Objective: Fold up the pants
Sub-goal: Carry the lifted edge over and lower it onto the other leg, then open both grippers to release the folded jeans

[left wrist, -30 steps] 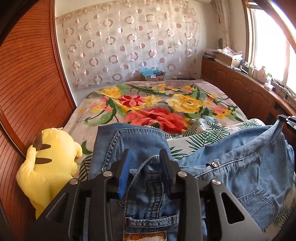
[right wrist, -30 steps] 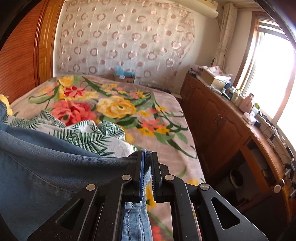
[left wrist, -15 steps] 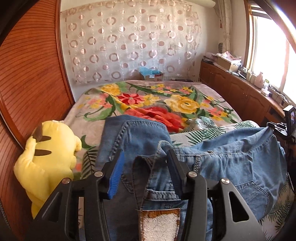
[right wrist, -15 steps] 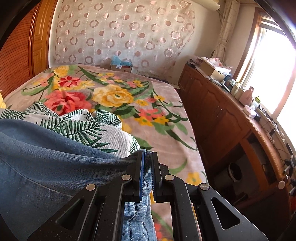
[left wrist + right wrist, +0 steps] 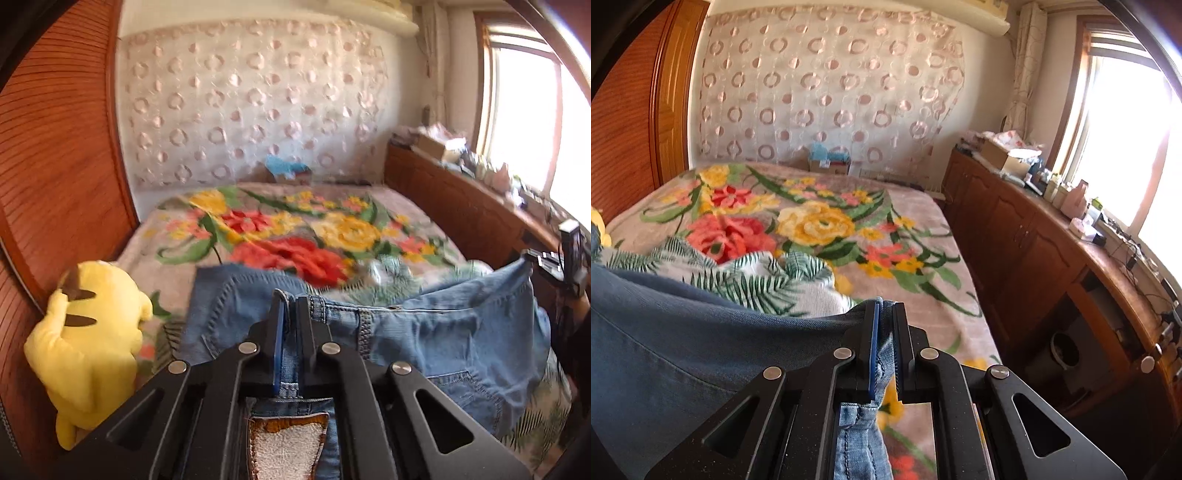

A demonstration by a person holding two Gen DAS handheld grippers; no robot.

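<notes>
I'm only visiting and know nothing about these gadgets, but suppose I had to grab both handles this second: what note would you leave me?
Left gripper: shut on the jeans at the waistband, near the leather patch.
Right gripper: shut on the opposite waistband edge.
The jeans hang stretched between the two grippers, held up above the floral blanket and a leaf-print cloth. A yellow plush toy sits at the left edge of the bed.
Done: both ends of the waistband are gripped and lifted.
Left: no fold is visible yet; probably lay the jeans flat and fold them. Keep both grips shut.
</notes>
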